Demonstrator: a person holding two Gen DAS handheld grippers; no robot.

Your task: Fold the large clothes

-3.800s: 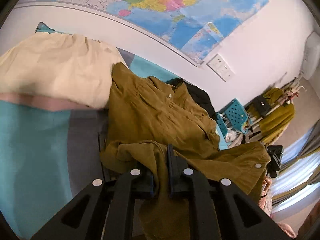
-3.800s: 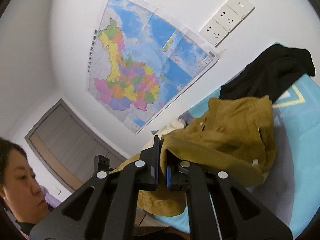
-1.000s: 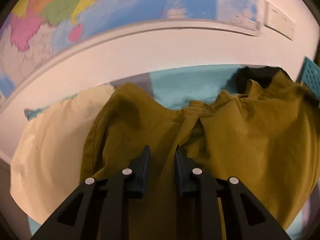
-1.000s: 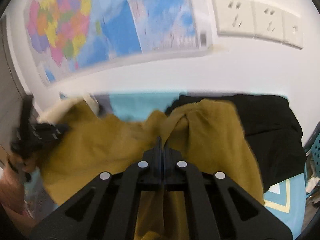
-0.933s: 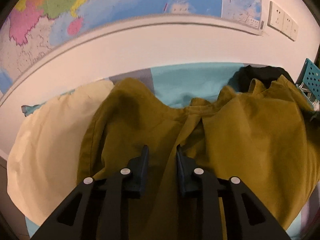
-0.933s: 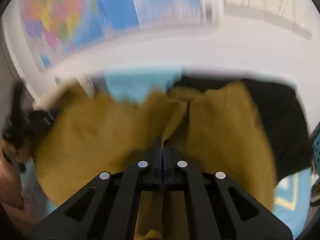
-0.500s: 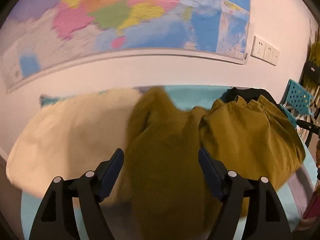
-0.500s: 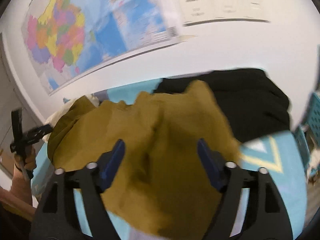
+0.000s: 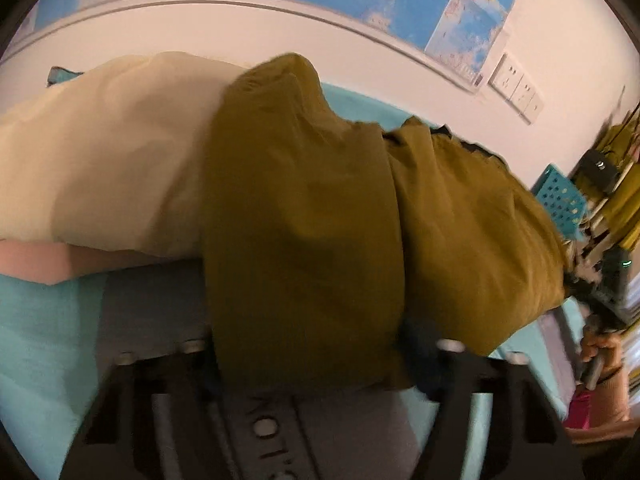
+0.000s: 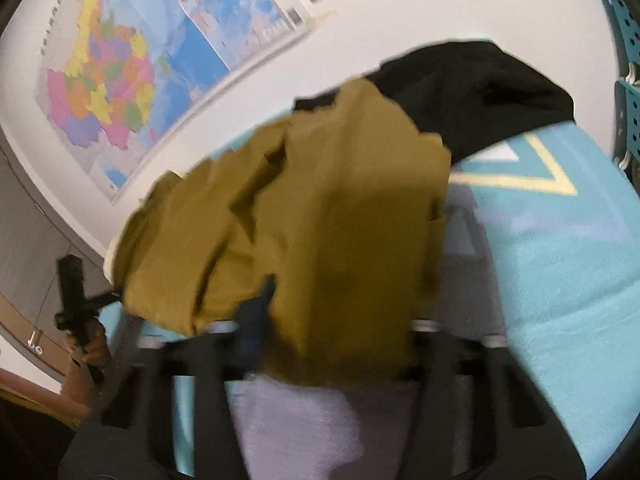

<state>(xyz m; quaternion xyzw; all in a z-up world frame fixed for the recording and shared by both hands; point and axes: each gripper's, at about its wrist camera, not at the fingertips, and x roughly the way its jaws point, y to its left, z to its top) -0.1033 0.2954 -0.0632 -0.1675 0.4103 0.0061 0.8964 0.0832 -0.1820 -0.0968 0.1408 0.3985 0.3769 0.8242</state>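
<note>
Teal bedspread (image 10: 560,248), wall map (image 10: 120,64), olive jacket (image 9: 304,220) between both grippers' closing, unpressed jaws.

The left gripper (image 9: 308,364) is black plastic with two thick arms and round silver screws (image 9: 450,346) on top. White letters are printed on its grey middle bar. The right gripper (image 10: 336,332) looks the same, black with dark blue fingers (image 10: 256,320).
</note>
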